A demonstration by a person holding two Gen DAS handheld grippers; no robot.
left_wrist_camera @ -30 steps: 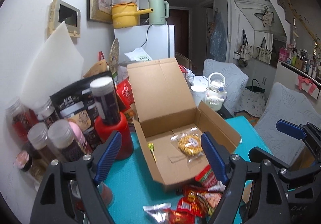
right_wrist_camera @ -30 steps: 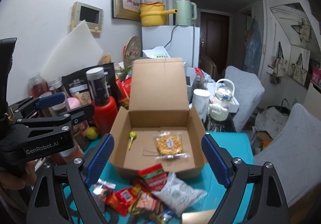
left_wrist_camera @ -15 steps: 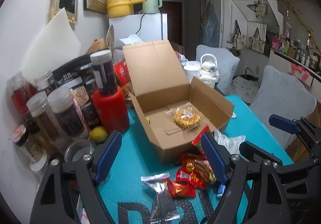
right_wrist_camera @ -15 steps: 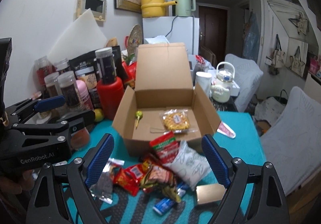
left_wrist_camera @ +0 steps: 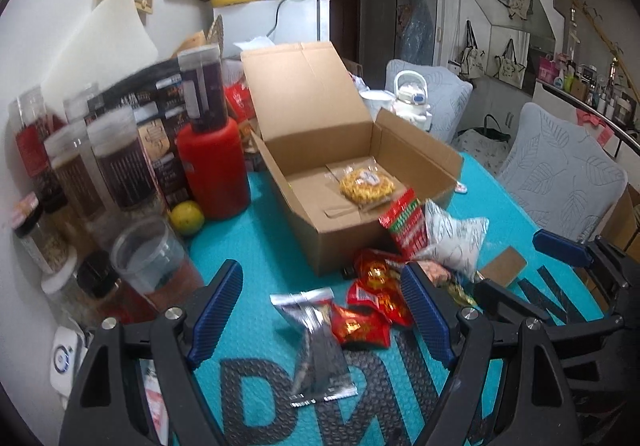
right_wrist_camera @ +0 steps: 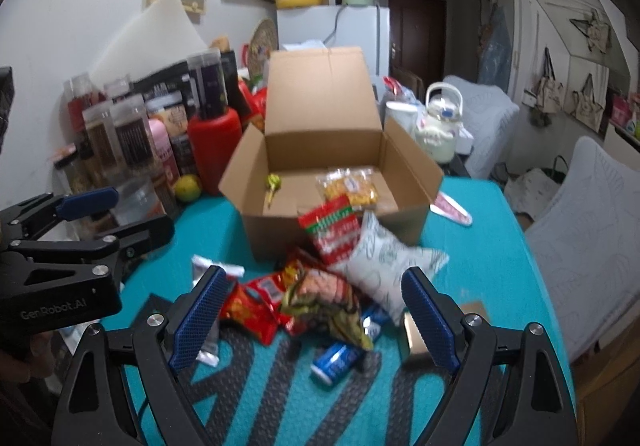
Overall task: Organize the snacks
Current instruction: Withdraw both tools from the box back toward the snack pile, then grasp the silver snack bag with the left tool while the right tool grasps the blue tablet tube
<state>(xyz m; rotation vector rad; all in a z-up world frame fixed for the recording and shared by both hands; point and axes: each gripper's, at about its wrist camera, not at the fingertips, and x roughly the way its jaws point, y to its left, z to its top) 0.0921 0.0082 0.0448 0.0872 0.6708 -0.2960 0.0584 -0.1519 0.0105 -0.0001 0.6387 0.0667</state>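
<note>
Two wrist views angled down, sharing cardboard box (left_wrist_camera: 332, 150) (right_wrist_camera: 320, 150)

Your way into the box (right_wrist_camera: 320, 174) is open from above: its lid stands upright at the back, and much of its floor is bare beside the lollipop (right_wrist_camera: 273, 182) and noodle pack (right_wrist_camera: 352, 186). The snack pile (right_wrist_camera: 320, 286) lies against its front wall. Left of the box, the red canister (left_wrist_camera: 214, 166), jars (left_wrist_camera: 116, 162) and cup (left_wrist_camera: 152, 266) crowd the wall side. The mat (left_wrist_camera: 260, 258) between cup and box is bare.
</note>
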